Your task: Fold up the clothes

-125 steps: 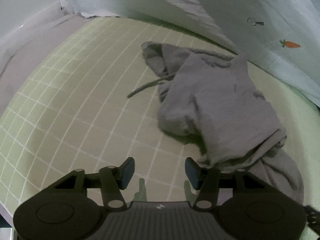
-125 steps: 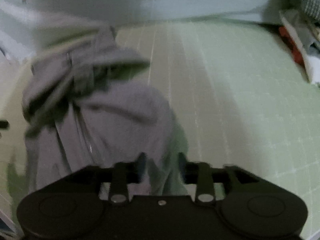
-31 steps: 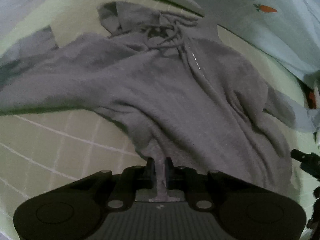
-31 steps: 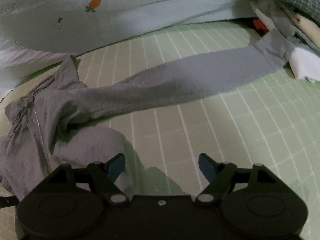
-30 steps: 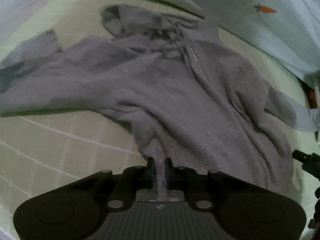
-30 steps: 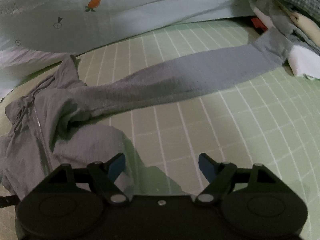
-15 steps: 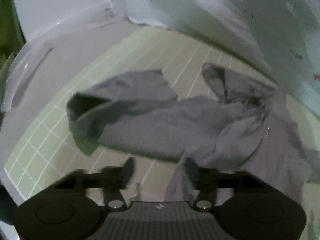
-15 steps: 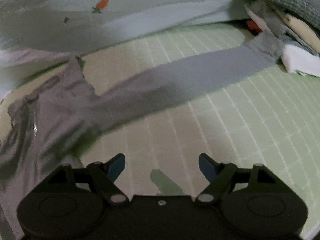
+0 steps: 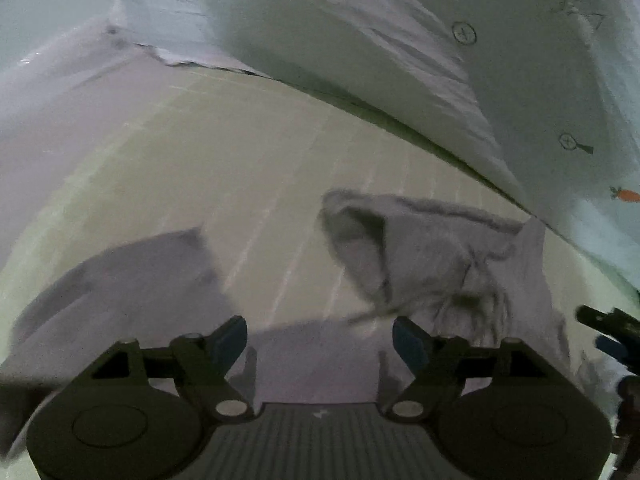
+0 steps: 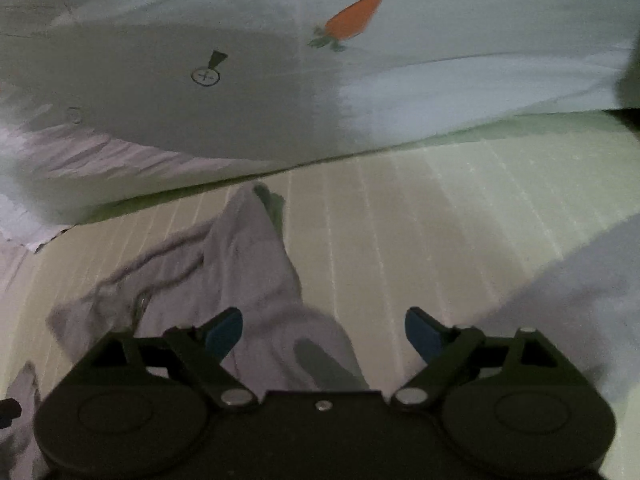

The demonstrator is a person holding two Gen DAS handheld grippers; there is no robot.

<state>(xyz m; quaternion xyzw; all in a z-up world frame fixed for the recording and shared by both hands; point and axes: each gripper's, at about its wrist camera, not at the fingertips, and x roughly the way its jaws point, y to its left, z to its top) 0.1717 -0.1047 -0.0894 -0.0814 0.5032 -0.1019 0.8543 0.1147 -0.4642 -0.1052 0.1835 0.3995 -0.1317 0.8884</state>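
- The left gripper (image 9: 320,338) had its jaws spread wide and released, with nothing between the blue pads.
- The right gripper (image 10: 324,332) was likewise released, jaws wide apart and empty.
- The grey hoodie (image 9: 432,256) lay spread on the bed's pale green checked sheet (image 9: 248,168), rumpled around the hood.
- In the left wrist view, one sleeve (image 9: 120,280) stretched to the left, just ahead of the left jaw, and grey cloth lay under the gap between the jaws.
- In the right wrist view, the hoodie (image 10: 240,264) lay ahead and left of the gripper, with another sleeve (image 10: 580,300) running off to the right.
- A pale blue quilt with a carrot print (image 10: 352,18) lay bunched along the far side of the sheet.
- Both views were blurred.
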